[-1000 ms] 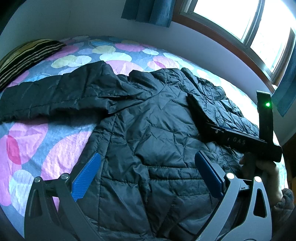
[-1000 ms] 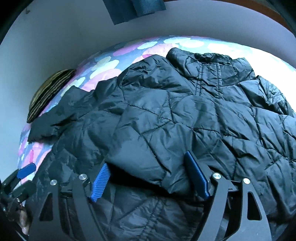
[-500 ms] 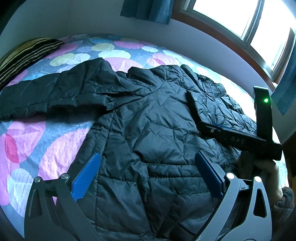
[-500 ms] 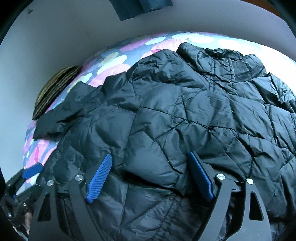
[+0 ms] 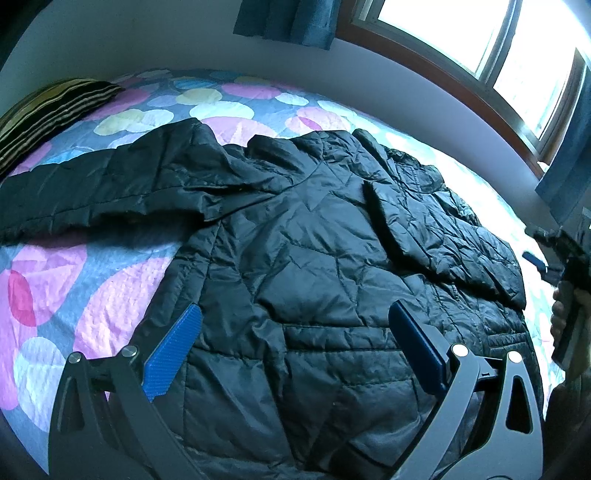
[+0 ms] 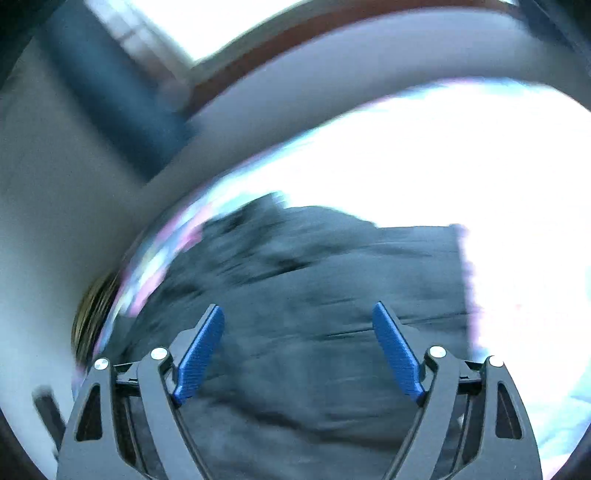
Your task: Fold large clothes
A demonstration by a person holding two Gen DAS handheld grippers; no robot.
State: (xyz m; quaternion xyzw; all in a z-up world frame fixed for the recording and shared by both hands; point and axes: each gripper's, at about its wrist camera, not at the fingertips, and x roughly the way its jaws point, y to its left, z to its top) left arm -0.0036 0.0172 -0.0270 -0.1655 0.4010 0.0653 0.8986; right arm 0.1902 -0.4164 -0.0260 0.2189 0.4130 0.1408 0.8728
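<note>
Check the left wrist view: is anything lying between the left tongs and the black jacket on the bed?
Nothing visible does. The left tongs stand open right over the black jacket, whose lower body fills the gap between the pads. No other item lies on that part of the jacket; the striped pillow sits far off at the bedspread's corner.

Bedroom backdrop

A circle-patterned bedspread [image 5: 110,306] covers the bed; a striped pillow [image 5: 48,110] lies at its far left corner, with a window [image 5: 480,40] and blue curtain [image 5: 288,18] beyond.
</note>
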